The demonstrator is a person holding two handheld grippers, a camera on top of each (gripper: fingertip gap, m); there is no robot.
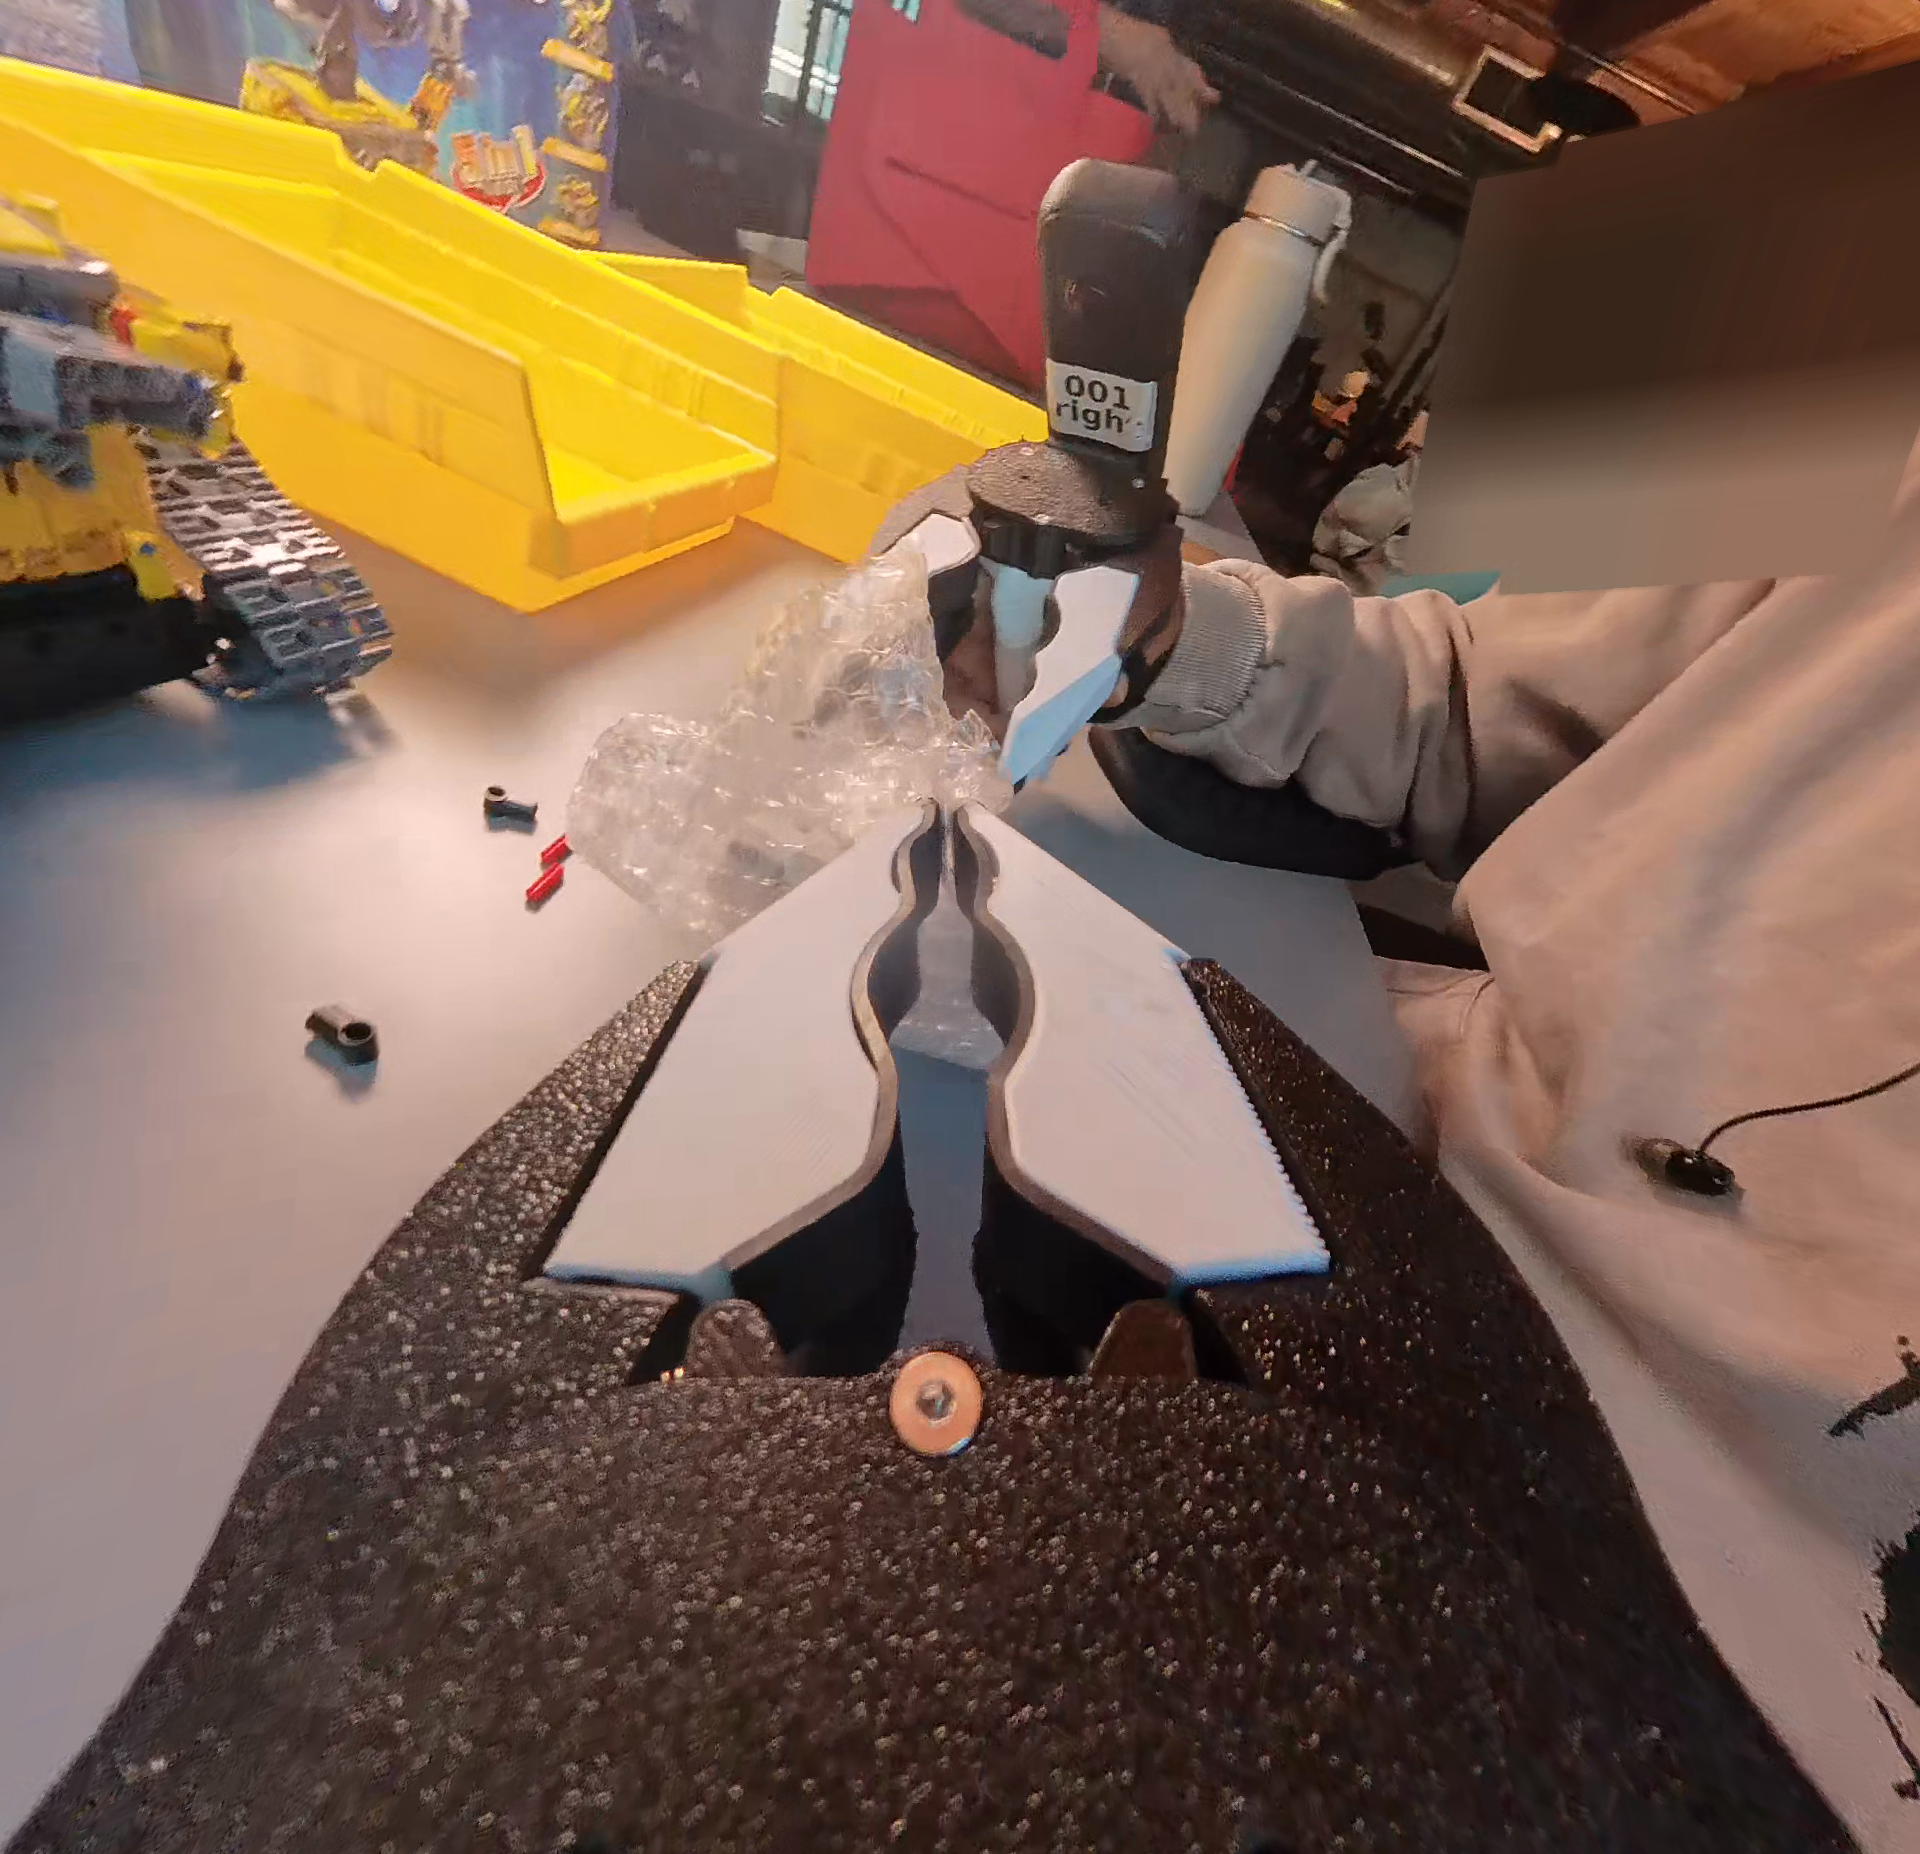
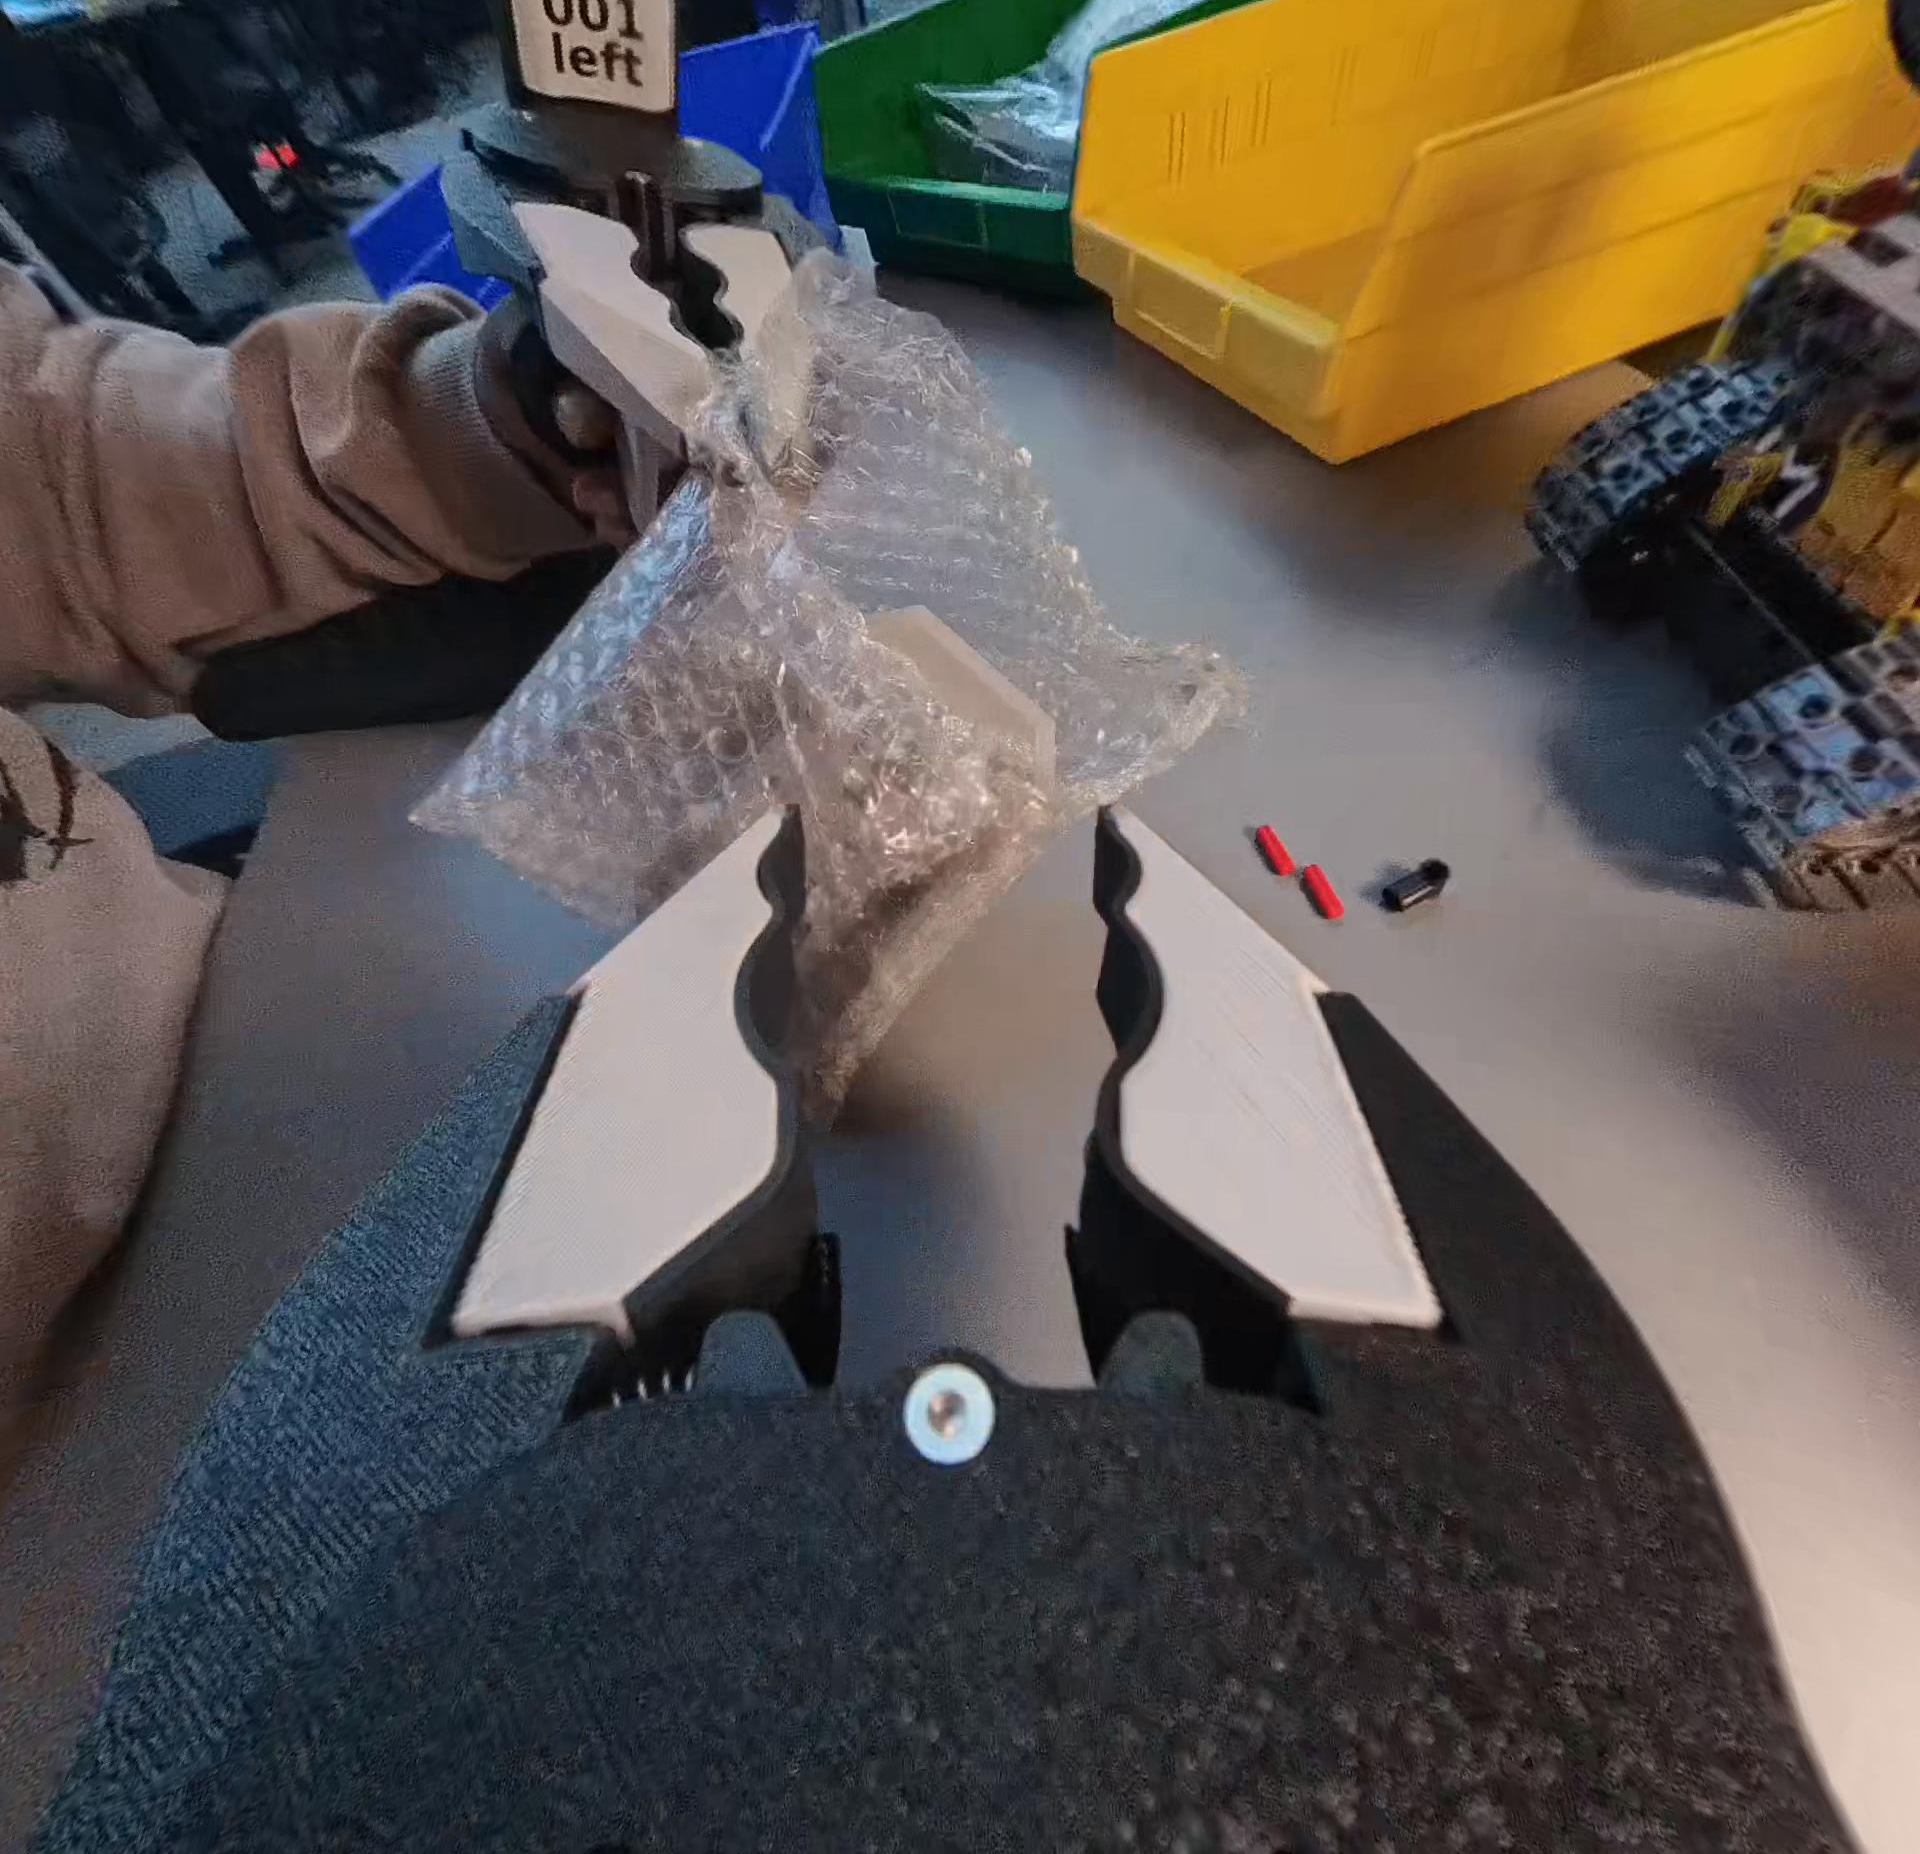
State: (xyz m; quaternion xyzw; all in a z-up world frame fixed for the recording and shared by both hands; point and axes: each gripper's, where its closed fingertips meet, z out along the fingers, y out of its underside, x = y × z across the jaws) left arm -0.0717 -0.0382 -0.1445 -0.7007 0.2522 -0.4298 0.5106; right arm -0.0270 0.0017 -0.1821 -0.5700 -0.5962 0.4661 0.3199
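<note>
A clear bubble wrap bag [image 1: 790, 744] hangs crumpled above the grey table [image 1: 208, 1181]. My left gripper [image 1: 945, 819] is shut on one edge of it. In the right wrist view the left gripper [image 2: 727, 422] pinches the upper corner of the bag [image 2: 727, 661], and a white block [image 2: 966, 682] shows through the wrap. My right gripper [image 2: 948, 817] is open, with the bag's lower part between its fingers and against the left one. In the left wrist view the right gripper [image 1: 997, 744] points down beside the bag, one finger hidden behind the wrap.
Two red pegs [image 2: 1299, 869] and a black connector [image 2: 1413, 885] lie on the table; another black connector [image 1: 343, 1033] lies nearer. A tracked brick robot [image 2: 1766, 609] stands beside yellow bins [image 2: 1455, 194]. Green [image 2: 935, 121] and blue [image 2: 748, 100] bins stand behind. A person's sleeves [image 1: 1403, 724] border the table.
</note>
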